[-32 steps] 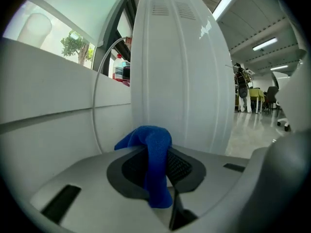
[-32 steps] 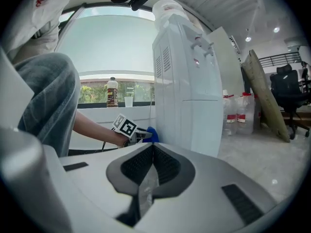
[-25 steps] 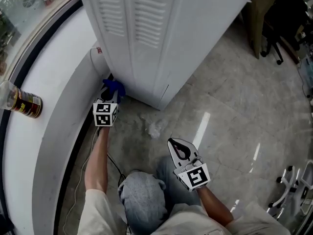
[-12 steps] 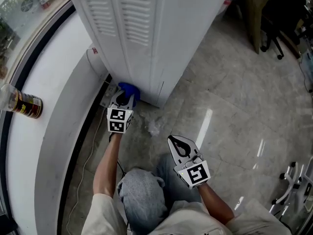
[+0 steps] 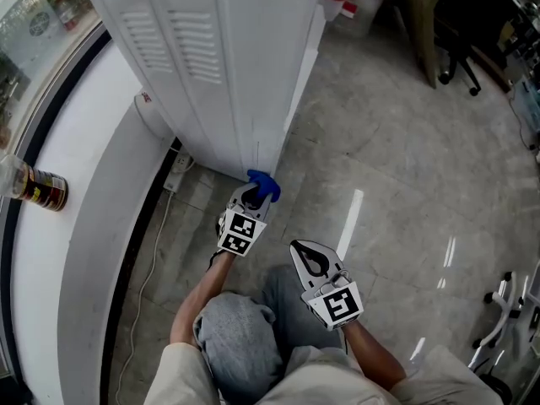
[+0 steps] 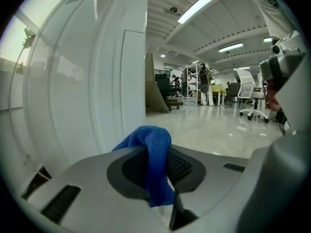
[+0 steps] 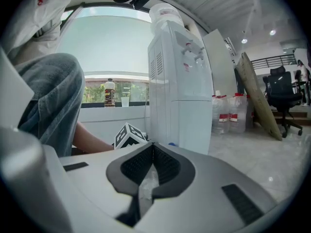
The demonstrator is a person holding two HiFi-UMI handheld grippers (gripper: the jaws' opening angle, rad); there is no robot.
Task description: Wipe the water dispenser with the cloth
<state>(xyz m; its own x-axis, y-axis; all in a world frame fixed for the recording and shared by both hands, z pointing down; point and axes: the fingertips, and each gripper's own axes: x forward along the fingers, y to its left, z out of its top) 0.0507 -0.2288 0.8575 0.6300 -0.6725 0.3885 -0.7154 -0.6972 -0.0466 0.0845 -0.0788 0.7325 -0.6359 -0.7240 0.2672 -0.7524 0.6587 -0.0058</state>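
At the foot of the one white water dispenser [image 5: 211,66], in the head view, the left hand-held gripper [image 5: 252,195] pressed a single blue cloth [image 5: 264,184] against the cabinet's bottom front corner, just above the grey floor [image 5: 396,167]. The right hand-held gripper [image 5: 309,256] hung apart from the dispenser, over the person's knee, with its tips pointing towards the cabinet. One bottle [image 5: 35,188] with a dark label lay on the white window ledge [image 5: 76,218], and one power strip [image 5: 176,173] sat on the floor between ledge and dispenser.

In the left gripper view, the two jaws were closed on the cloth, which stood up in a fold between the dark pads and hung down over the nearer one. The dispenser's white side filled the left half of the view, close beside the cloth.

In the right gripper view, the two jaws met at their tips and held nothing; only pale floor showed through the slit lower down. Beyond them stood the dispenser with its two taps [image 7: 193,53] and one upturned tank [image 7: 165,12] on top. One paper cup [image 7: 125,101] stood next to the bottle on the ledge, and several water jugs [image 7: 228,111] with red labels stood to the dispenser's right.
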